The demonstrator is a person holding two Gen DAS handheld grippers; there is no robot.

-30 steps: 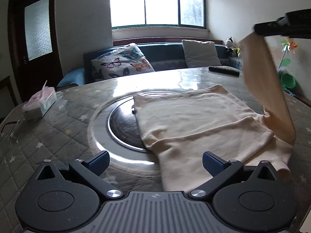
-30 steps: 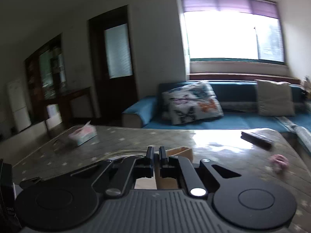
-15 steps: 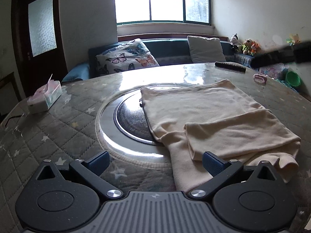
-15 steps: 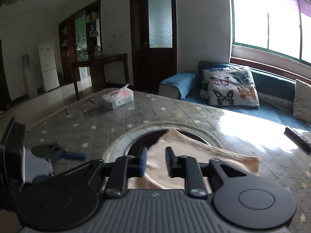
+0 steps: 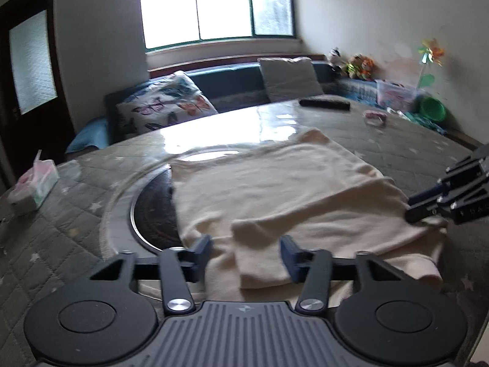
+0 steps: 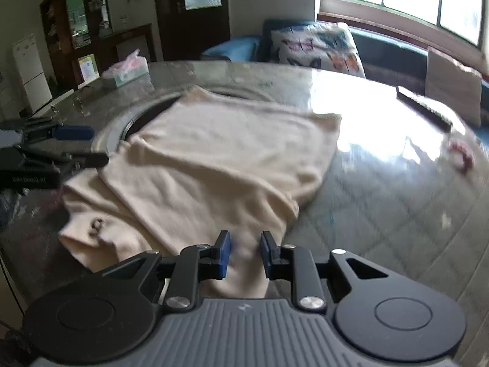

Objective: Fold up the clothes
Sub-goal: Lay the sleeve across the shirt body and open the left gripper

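Nearest, the left gripper is seen with jaws apart over a folded sleeve end; the right gripper likewise stands parted, gripping nothing. Between them a cream garment is spread flat on the quilted tabletop, one sleeve laid across its body, partly covering a round inset plate.

Both views sit low over the round table, each looking forward along its own fingers. The left wrist camera faces the window and sofa from the near edge, close over the cream garment. The right wrist camera looks across from the garment's other side, toward the door and cabinets. Both share the garment, and each catches the other gripper at its frame edge.
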